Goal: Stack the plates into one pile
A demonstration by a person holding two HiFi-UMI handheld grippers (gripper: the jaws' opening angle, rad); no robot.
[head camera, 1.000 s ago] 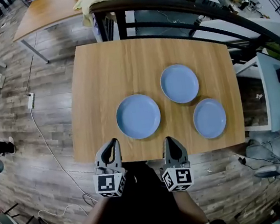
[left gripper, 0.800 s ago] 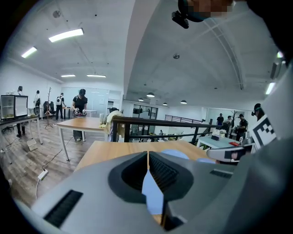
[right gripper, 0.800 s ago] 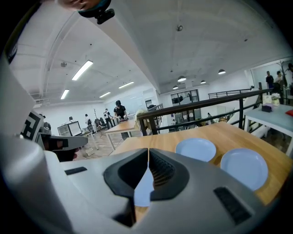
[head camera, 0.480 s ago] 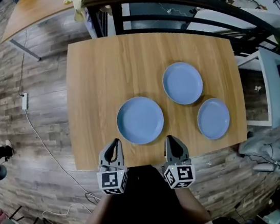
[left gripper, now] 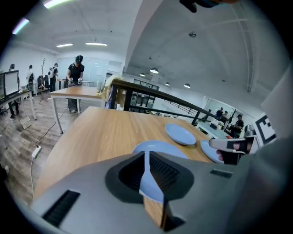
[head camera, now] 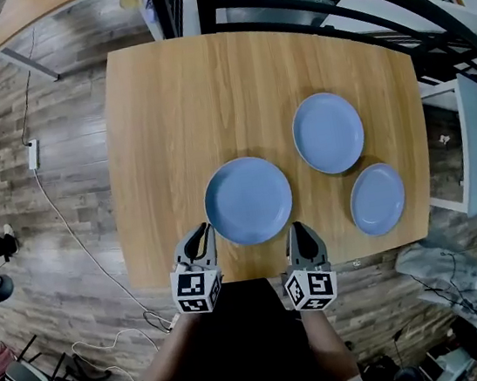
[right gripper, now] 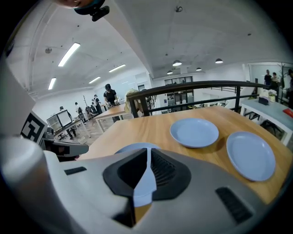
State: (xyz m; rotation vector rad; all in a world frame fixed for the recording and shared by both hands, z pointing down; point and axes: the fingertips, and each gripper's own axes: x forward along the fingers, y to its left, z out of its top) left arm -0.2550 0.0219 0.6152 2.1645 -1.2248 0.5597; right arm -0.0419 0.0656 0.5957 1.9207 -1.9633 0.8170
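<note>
Three blue plates lie apart on the wooden table [head camera: 165,107]: a large plate [head camera: 248,201] near the front edge, a medium plate [head camera: 328,132] behind it to the right, and a small plate [head camera: 377,199] at the right. My left gripper [head camera: 200,233] hangs shut and empty at the large plate's front left rim. Just past that plate's front right rim my right gripper [head camera: 299,228] is shut too, holding nothing. In the left gripper view the large plate [left gripper: 158,147] shows beyond the closed left gripper [left gripper: 146,157]. The right gripper view has the medium plate [right gripper: 194,132] and small plate [right gripper: 251,155] ahead.
A dark metal railing [head camera: 300,0] runs behind the table's far edge. Another wooden table [head camera: 29,12] stands at the back left. A cable and power strip [head camera: 33,154] lie on the plank floor at the left. People stand far off in the room.
Both grippers have come down and forward, from short of the table's front edge to the near rim of the large plate. Their jaws look the same.
</note>
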